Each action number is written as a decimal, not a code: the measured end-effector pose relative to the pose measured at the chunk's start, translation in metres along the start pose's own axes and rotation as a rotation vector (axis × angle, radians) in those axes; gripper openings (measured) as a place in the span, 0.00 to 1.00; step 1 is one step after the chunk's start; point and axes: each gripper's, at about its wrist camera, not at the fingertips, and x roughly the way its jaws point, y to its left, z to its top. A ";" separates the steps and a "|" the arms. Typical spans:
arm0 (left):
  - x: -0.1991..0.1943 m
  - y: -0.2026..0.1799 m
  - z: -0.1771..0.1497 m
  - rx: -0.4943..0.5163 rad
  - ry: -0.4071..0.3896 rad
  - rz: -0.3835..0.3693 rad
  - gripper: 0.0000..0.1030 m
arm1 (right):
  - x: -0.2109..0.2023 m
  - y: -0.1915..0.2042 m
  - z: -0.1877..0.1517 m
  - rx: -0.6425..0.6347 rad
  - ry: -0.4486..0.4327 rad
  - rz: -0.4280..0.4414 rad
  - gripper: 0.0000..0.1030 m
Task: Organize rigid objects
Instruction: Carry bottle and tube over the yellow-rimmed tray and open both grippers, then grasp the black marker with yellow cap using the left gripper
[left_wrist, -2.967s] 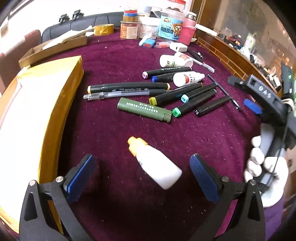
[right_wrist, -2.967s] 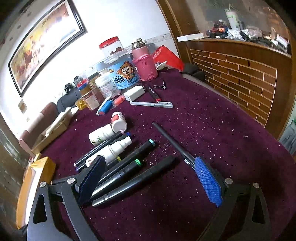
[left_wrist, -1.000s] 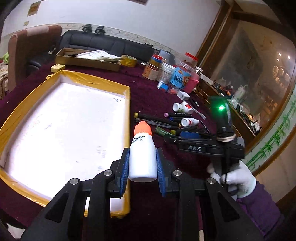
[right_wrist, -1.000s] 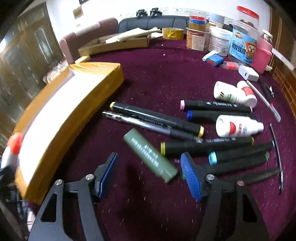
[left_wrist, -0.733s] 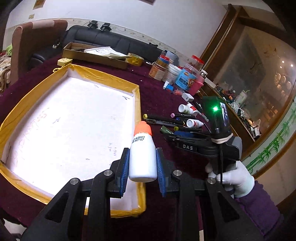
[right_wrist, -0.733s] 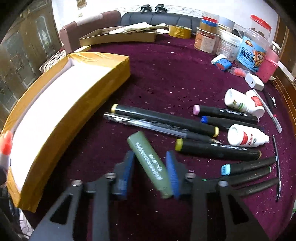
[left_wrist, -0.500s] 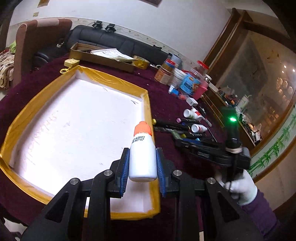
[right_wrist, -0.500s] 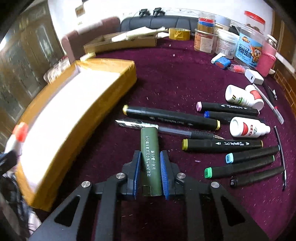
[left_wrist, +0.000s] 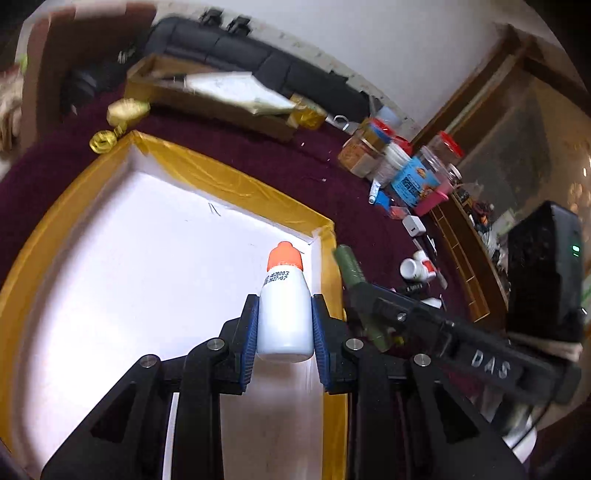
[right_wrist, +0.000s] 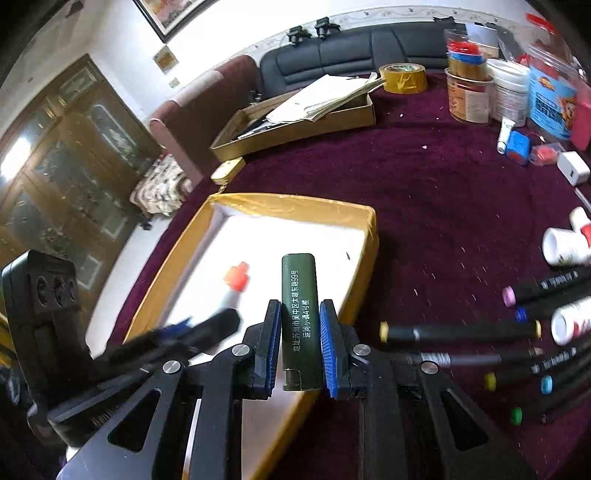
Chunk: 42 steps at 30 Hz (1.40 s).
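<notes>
Tray (left_wrist: 236, 184): white floor, yellow-taped rim, on maroon cloth. Left gripper (left_wrist: 284, 325): clamped on white bottle (left_wrist: 284, 314), orange cap up, above tray floor. Right gripper (right_wrist: 298, 345): clamped on green tube (right_wrist: 298, 317), over tray's right rim. Markers (right_wrist: 461, 330): on cloth, right of tray.

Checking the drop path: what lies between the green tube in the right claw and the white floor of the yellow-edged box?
In the right wrist view, only the box's near yellow wall stands between the green tube and the floor; the floor is bare there.

White bottle (left_wrist: 284, 317), orange cap; olive-green tube (right_wrist: 299, 317).
</notes>
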 end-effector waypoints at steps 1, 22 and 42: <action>0.008 0.004 0.003 -0.016 0.011 0.001 0.23 | 0.006 0.002 0.004 -0.002 0.002 -0.017 0.18; -0.003 0.069 -0.019 -0.283 -0.056 0.003 0.40 | -0.064 -0.051 -0.024 0.048 -0.214 -0.103 0.41; 0.040 -0.139 -0.040 0.474 0.046 0.103 0.66 | -0.134 -0.213 -0.106 0.367 -0.494 -0.276 0.51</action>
